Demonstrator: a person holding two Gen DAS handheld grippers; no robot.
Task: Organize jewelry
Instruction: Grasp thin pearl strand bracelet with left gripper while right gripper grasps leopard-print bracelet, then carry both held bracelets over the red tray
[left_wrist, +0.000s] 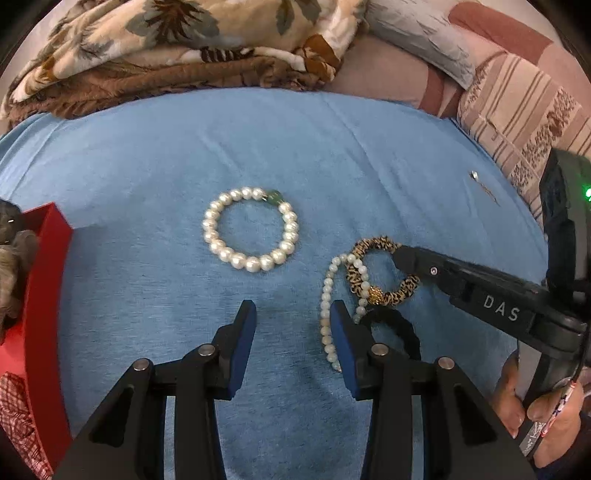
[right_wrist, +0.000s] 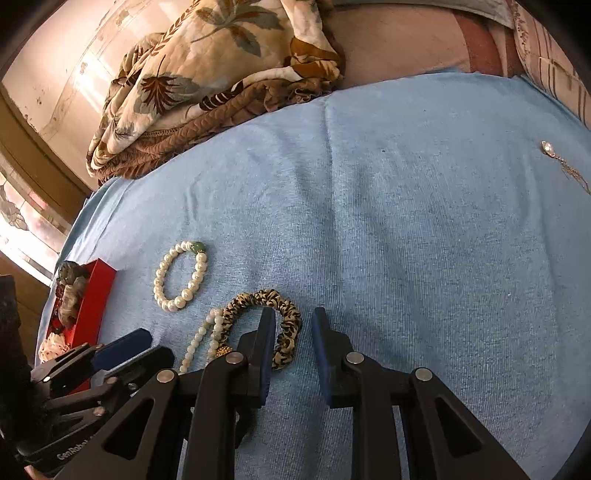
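Observation:
A pearl bracelet (left_wrist: 250, 229) with a green bead lies on the blue cloth (left_wrist: 147, 166); it also shows in the right wrist view (right_wrist: 180, 277). A leopard-print scrunchie (left_wrist: 384, 271), a pearl strand (left_wrist: 328, 314) and a black scrunchie (left_wrist: 397, 328) lie together to its right. My left gripper (left_wrist: 293, 312) is open and empty, low over the cloth before the bracelet. My right gripper (right_wrist: 293, 317) is open, its left finger (right_wrist: 264, 339) inside the leopard scrunchie (right_wrist: 284, 321) loop, the scrunchie's band between the fingers.
A red box (left_wrist: 40, 295) holding scrunchies stands at the left edge. A thin gold chain with a clear stone (right_wrist: 557, 158) lies at the far right. A floral quilt (left_wrist: 166, 55) and striped pillows (left_wrist: 517, 110) lie behind the cloth.

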